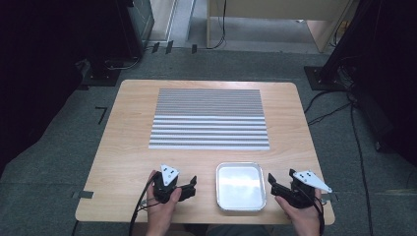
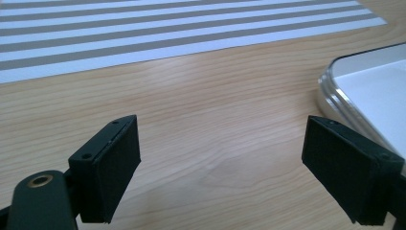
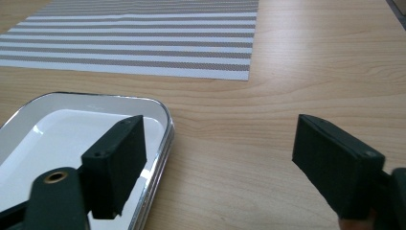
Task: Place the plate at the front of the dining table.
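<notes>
The metal tray (image 1: 240,186) lies on the table (image 1: 128,128) between the 2 claws. The left gripper (image 1: 191,186) is just left of it, released, holding nothing. The right gripper (image 1: 271,183) is just right of it, jaws wide apart and empty. The striped mat (image 1: 210,118) lies beyond both.

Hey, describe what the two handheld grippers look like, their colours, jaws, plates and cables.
Both are black. The left gripper and right gripper each carry a pale grey three-cornered plate with small dark dots on top. Each has two blocky black jaws with flat pads and small screw holes; a brass-coloured eyelet sits near one jaw's base. Black cables trail back along the bare forearms.
</notes>
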Demonstrator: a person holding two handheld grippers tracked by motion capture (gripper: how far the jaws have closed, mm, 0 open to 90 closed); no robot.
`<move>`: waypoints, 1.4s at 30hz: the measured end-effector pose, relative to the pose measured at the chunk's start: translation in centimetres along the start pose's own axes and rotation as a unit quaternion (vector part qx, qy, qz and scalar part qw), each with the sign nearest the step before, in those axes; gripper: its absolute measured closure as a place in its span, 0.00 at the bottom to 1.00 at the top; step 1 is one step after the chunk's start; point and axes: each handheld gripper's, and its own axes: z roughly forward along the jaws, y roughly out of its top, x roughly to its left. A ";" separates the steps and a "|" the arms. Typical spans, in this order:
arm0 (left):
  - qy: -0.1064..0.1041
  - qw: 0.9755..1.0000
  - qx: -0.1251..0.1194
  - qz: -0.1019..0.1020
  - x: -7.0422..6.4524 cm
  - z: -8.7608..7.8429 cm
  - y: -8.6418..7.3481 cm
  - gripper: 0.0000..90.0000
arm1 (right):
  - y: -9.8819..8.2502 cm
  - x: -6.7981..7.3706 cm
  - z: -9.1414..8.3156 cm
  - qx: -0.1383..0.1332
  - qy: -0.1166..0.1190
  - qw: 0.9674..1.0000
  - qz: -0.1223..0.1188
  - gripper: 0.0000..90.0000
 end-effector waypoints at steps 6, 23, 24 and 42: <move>-0.024 1.000 -0.003 0.000 -2.5 0.7 0.0 0.16 | -0.4 0.6 0.1 -0.007 0.037 0.999 -0.002 0.49; -0.055 0.998 -0.016 -0.014 -7.0 1.2 -0.9 0.62 | -1.3 0.9 1.2 0.014 0.094 0.993 0.068 0.80; -0.054 0.998 -0.012 -0.010 -7.4 1.3 -1.1 0.63 | -1.4 0.9 1.3 0.016 0.102 0.992 0.077 0.85; -0.060 0.998 -0.001 -0.023 -8.2 1.8 -1.9 0.89 | -1.4 1.2 1.7 0.056 0.100 0.988 0.105 1.00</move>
